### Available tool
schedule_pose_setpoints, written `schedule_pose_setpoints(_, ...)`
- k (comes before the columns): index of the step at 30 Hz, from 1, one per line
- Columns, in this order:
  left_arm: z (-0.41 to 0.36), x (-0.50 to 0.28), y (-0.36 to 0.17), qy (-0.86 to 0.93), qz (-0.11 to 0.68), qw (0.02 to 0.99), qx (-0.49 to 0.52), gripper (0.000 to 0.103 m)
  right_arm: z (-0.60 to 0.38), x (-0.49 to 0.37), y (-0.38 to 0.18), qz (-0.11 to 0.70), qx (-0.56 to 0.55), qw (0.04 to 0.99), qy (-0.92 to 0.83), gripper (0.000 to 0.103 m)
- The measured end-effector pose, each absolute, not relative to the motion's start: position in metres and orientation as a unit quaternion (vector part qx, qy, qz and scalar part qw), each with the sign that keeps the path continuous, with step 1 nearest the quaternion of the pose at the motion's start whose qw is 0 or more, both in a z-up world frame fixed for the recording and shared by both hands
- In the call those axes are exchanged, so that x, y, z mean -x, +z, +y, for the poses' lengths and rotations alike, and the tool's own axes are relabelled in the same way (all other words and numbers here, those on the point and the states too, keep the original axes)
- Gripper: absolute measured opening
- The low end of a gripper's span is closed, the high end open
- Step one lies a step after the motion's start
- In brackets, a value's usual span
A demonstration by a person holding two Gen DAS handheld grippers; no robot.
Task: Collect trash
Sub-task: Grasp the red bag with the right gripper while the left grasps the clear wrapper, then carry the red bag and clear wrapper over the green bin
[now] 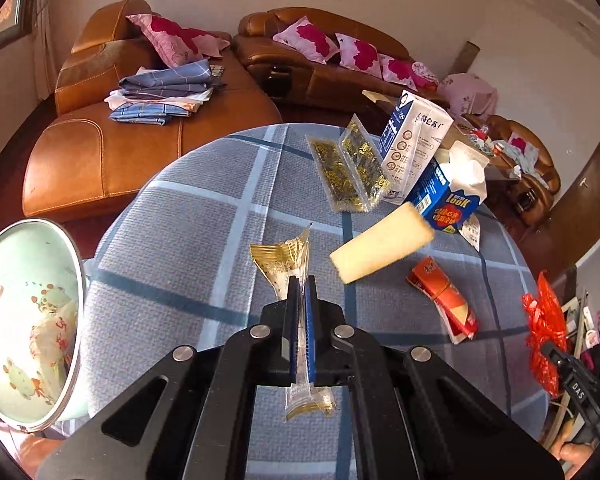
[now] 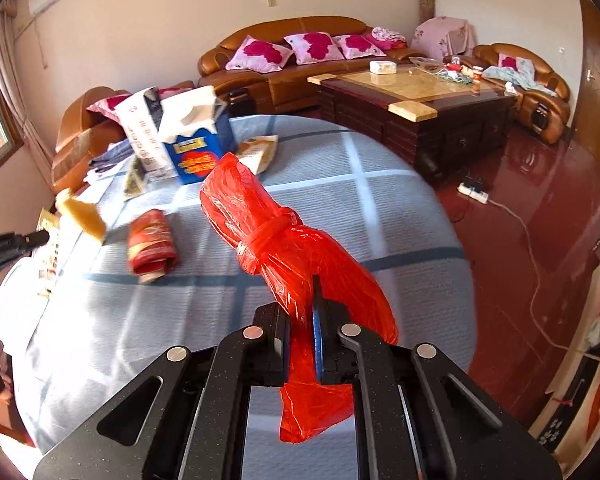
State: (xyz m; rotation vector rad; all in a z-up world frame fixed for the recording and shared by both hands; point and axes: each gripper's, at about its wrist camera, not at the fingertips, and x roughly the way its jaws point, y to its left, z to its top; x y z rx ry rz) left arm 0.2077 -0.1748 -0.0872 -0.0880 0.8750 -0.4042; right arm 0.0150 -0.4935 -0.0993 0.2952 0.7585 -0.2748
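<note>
My left gripper [image 1: 301, 280] is shut on a clear and gold plastic wrapper [image 1: 282, 258], held above the round table. My right gripper [image 2: 303, 280] is shut on a knotted red plastic bag [image 2: 268, 236], held above the table's near side; the bag also shows at the right edge of the left wrist view [image 1: 546, 344]. On the table lie a yellow sponge block [image 1: 382, 248], a crushed red carton [image 1: 446, 298], gold-printed sachets [image 1: 348, 166], a white milk carton [image 1: 414, 142] and a blue carton [image 1: 450, 196].
The table has a blue checked cloth [image 1: 204, 216]. A pale green enamel basin [image 1: 24, 320] sits at its left edge. Brown leather sofas [image 1: 140, 148] stand behind, a dark coffee table [image 2: 420, 104] to the right, and a power strip [image 2: 474, 194] on the red floor.
</note>
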Motion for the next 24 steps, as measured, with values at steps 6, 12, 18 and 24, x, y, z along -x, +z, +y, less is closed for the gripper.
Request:
schedule_pose_setpoints(6, -0.145, -0.183, -0.083, -0.174, 0.408, 0.896, 0.026, 0.002, -0.455, -0.014, -0.094, 0.365, -0.157, 0.913, -0.097, 0.009)
schedule_pose_setpoints(12, -0.113, -0.167, -0.079, -0.153, 0.397, 0.904, 0.022, 0.002, -0.417, -0.021, -0.09, 0.364, -0.172, 0.913, -0.067, 0.009)
schedule_pose_setpoints(18, -0.076, -0.157, -0.072, -0.13, 0.385, 0.913, 0.025, 0.002, -0.376, -0.031, -0.084, 0.365, -0.168, 0.915, -0.035, 0.009)
schedule_pose_setpoints(24, -0.039, -0.153, -0.072, -0.095, 0.382, 0.919, 0.034, 0.002, -0.334, -0.044, -0.08, 0.367, -0.161, 0.916, 0.002, 0.009)
